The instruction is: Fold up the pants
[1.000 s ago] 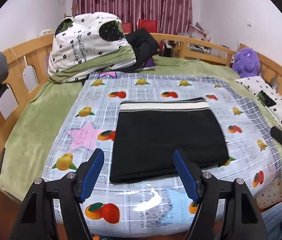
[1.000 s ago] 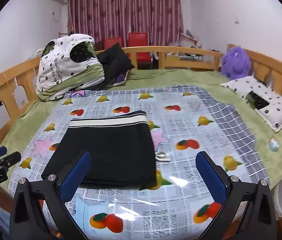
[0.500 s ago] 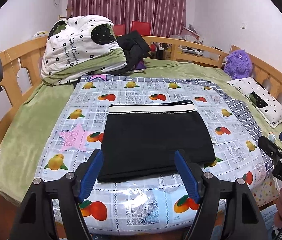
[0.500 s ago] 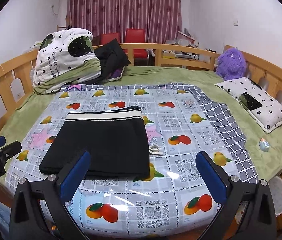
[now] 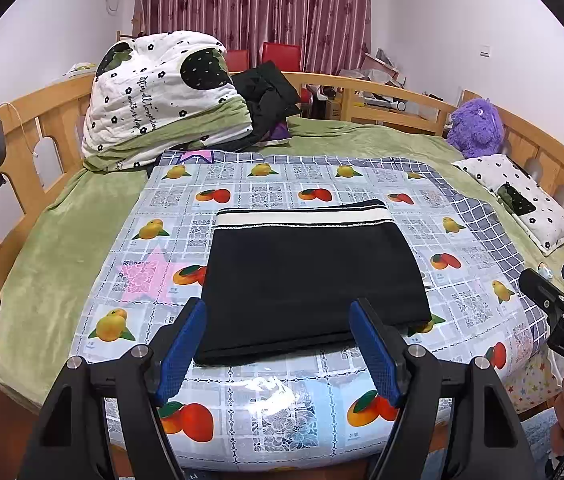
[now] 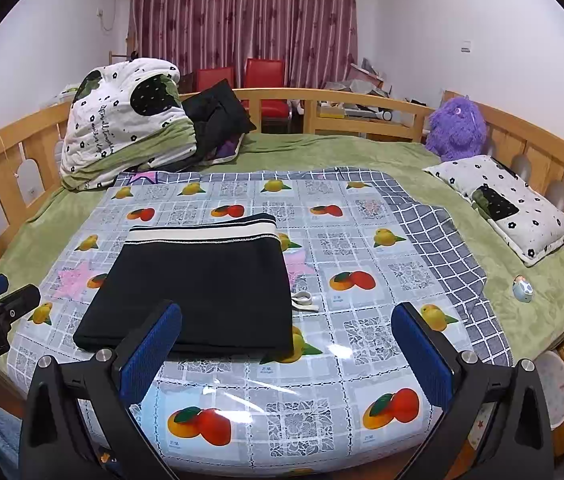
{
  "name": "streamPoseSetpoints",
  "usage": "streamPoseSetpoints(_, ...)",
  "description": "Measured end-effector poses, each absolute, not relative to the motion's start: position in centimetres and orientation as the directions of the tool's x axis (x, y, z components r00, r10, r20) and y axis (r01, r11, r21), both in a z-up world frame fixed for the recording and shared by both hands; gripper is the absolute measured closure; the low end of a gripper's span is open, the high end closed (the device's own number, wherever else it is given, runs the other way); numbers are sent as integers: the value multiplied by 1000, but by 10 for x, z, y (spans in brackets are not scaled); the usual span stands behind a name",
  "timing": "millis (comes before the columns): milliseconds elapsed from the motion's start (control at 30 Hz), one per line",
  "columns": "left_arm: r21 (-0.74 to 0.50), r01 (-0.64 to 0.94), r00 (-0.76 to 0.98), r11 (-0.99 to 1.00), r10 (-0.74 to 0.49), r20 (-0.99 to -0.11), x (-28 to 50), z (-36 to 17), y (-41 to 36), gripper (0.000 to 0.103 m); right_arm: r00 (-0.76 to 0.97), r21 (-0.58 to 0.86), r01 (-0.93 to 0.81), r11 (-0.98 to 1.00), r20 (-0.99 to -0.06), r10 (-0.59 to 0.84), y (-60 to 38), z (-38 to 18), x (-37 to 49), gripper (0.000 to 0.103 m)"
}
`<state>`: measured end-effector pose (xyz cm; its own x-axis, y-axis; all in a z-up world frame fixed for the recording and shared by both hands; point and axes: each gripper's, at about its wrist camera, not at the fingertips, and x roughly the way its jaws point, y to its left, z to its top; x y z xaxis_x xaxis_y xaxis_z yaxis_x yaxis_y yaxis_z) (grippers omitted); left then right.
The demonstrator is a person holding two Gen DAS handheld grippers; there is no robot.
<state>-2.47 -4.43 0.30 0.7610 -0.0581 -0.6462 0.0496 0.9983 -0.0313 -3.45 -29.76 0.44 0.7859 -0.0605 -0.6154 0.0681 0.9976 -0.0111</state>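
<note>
Both my left hand-held gripper (image 5: 278, 346) and right hand-held gripper (image 6: 285, 344) hang wide and empty, so I hold clear of the neatly folded pants (image 5: 309, 280).

A fruit-printed plastic cloth (image 6: 337, 240) covers the middle of the bed, reaching its near edge. Under it along the right side a grey checked sheet (image 6: 441, 240) shows, and a green blanket (image 6: 321, 148) covers the rest of the bed. At the far left corner a rolled white quilt with black flowers (image 6: 118, 120) leans on the wooden rail (image 6: 361, 98), with a heap of dark clothes (image 6: 218, 116) just beside it. At the far right corner sits a purple plush toy (image 6: 457, 128); a white flowered pillow (image 6: 509, 204) lies along the right edge. A small pale blue toy (image 6: 522, 289) rests on the blanket near the right edge. A loop of white strap (image 6: 303, 302) lies on the cloth. Beyond the rail stand two red chairs (image 6: 264, 80) and a dark red curtain (image 6: 242, 20).
</note>
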Motion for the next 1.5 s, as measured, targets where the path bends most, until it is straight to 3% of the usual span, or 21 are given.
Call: streamPoseSetpoints(1500, -41, 45, 760, 998, -61, -647, -26, 3, -45, 30, 790, -43, 81, 996, -606, -91, -287, 8, -34, 0)
